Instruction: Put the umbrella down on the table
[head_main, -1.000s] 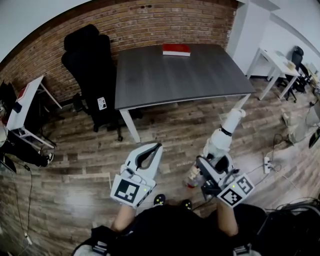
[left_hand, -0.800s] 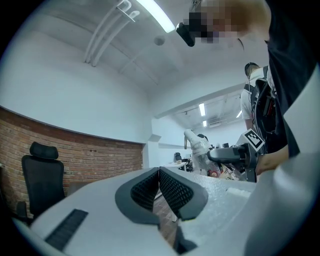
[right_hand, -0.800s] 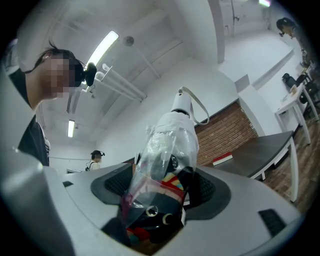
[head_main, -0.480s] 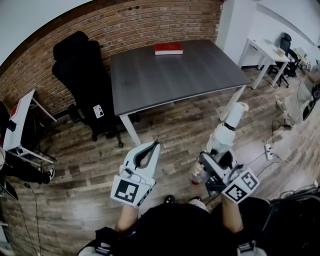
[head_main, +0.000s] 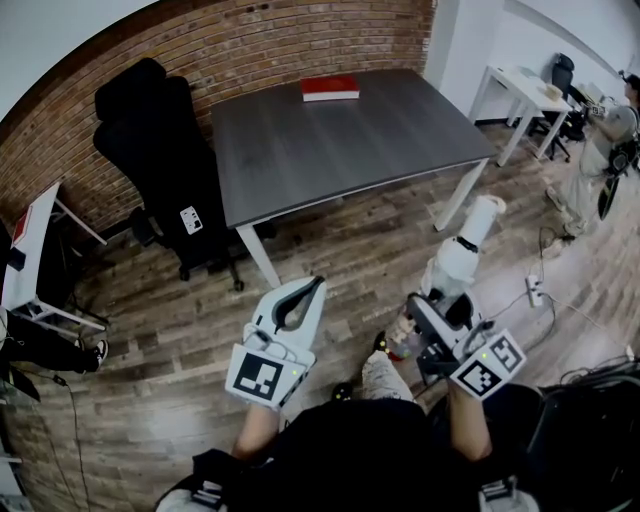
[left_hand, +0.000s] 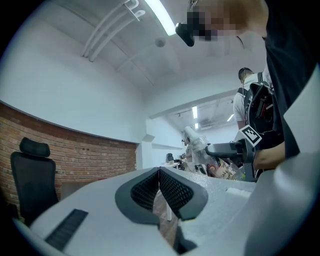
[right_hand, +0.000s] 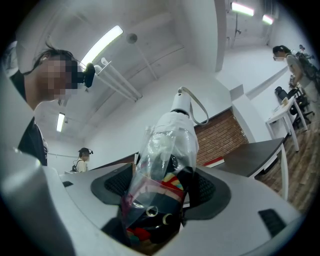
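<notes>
Nearest the wearer, the left gripper (head_main: 318, 288) shows jaws pressed together on nothing, while the right gripper (right_hand: 161, 186) pinches the umbrella (head_main: 452, 268), folded in a clear sleeve and held above the floor. Its long axis runs forward from the jaws, white looped end foremost, toward the near right corner of the table (head_main: 340, 150), well apart from it. A red book (head_main: 329, 88) lies at the far edge; no writing is legible.
</notes>
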